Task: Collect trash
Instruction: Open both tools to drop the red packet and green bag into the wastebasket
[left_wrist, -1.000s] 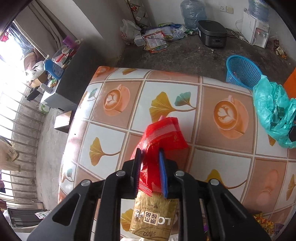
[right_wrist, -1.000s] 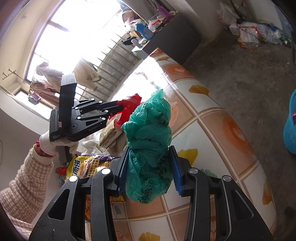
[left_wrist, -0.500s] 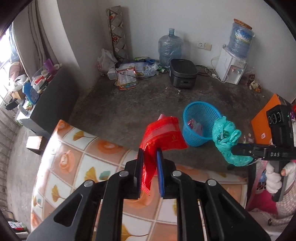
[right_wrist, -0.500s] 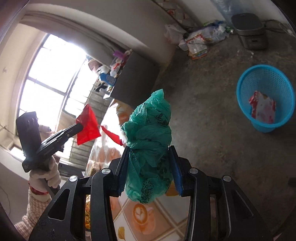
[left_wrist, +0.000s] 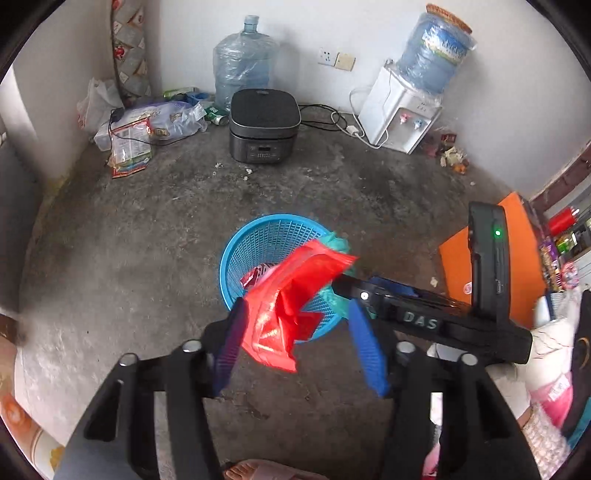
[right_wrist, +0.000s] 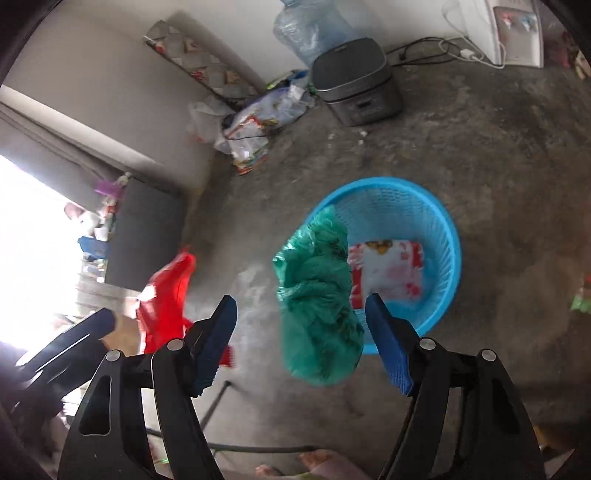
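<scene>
Crumpled red plastic bag (left_wrist: 291, 306) hangs between the blue pads of the left gripper (left_wrist: 299, 332), whose jaws are opening; the film lies against the left-hand pad while the other pad stands clear of it, so nothing pinches it. It is glossy, translucent and folded over on itself, with a ragged lower edge and a flap lifted toward the right gripper (left_wrist: 354, 291), which reaches in from the right side of that view. Below it on the bare concrete floor (left_wrist: 129, 240) stands a round blue mesh basket (left_wrist: 258, 243), and the red bag is in the air above its near rim. In the right wrist view a green plastic bag (right_wrist: 317, 295), thin, heavily wrinkled and bunched into a long lump, is loose in the gap between the right gripper's spread, opening jaws, touching neither pad, over the basket's near-left rim. Inside the basket lies a flat red-and-white printed wrapper (right_wrist: 388, 269). Farther back on the floor sit a dark rice cooker (left_wrist: 264, 125), a water bottle (left_wrist: 242, 62) and a white water dispenser (left_wrist: 402, 110) against the wall.
</scene>
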